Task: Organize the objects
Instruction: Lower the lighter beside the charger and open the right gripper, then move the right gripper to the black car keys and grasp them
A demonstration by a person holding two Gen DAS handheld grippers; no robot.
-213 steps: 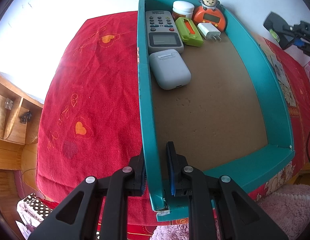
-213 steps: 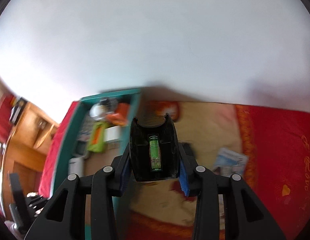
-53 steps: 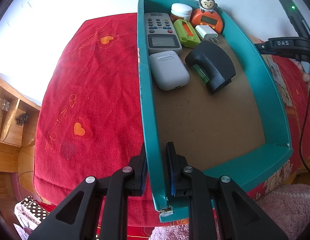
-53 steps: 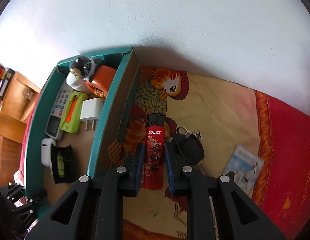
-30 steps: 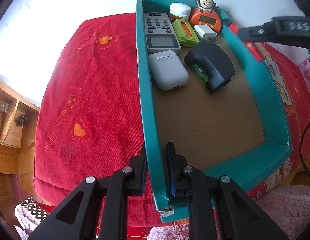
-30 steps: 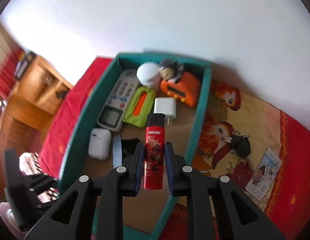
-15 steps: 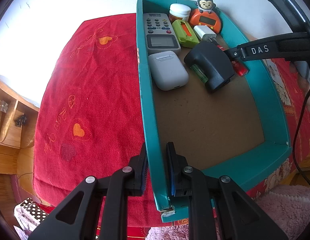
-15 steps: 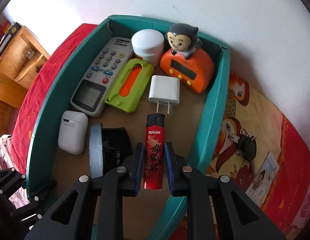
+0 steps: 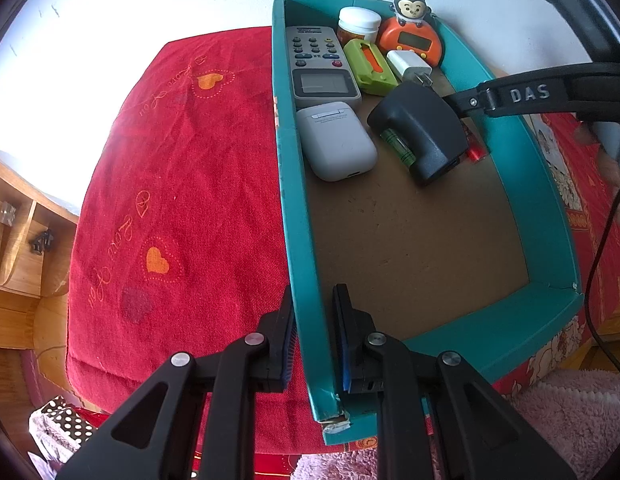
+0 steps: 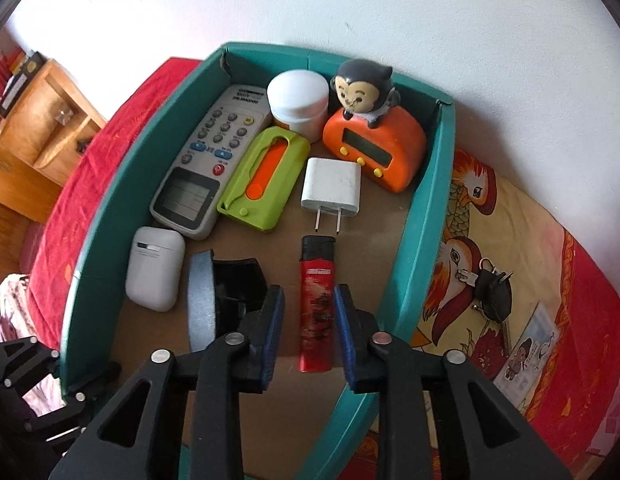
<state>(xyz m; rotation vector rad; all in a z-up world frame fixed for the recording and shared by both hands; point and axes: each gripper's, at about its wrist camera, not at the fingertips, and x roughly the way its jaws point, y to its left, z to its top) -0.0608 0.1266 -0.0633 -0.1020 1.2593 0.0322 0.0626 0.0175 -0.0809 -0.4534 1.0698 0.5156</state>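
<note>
Teal cardboard is what I have clamped: my left gripper [image 9: 314,336] pinches the near end of the tray's [image 9: 294,208] long left wall, one finger outside over the red bedspread [image 9: 182,184], one inside. I read that hold as a brace, so the light tray stays put on the soft bed while I load it from the other side.

My right gripper [image 10: 308,320] hangs over the tray's brown floor, near its right wall, and its fingers are opening. The red lighter [image 10: 316,312] lies flat between them, with a sliver of floor showing on each side, so the pads no longer press on it. It sits lengthwise, black cap toward the far end, just short of the prongs of the white charger plug [image 10: 332,188]. That keeps it in line with the rows already packed there.

Those rows fill the far end: the grey remote [image 10: 212,156] along the left wall, the green-and-orange box cutter [image 10: 266,176] beside it, then the plug, with the white-lidded jar [image 10: 298,100] and the orange monkey clock [image 10: 374,148] backed into the far wall. Nearer, the white earbud case [image 10: 154,268] sits by the left wall and the black level tool [image 10: 226,296] lies just left of the lighter. My left finger passes very close to it, though I cannot tell if they touch.

Outside the tray, on the bird-print cloth [image 10: 490,240], a bunch of keys [image 10: 490,292] and a small card [image 10: 528,348] wait; I judge them next.
</note>
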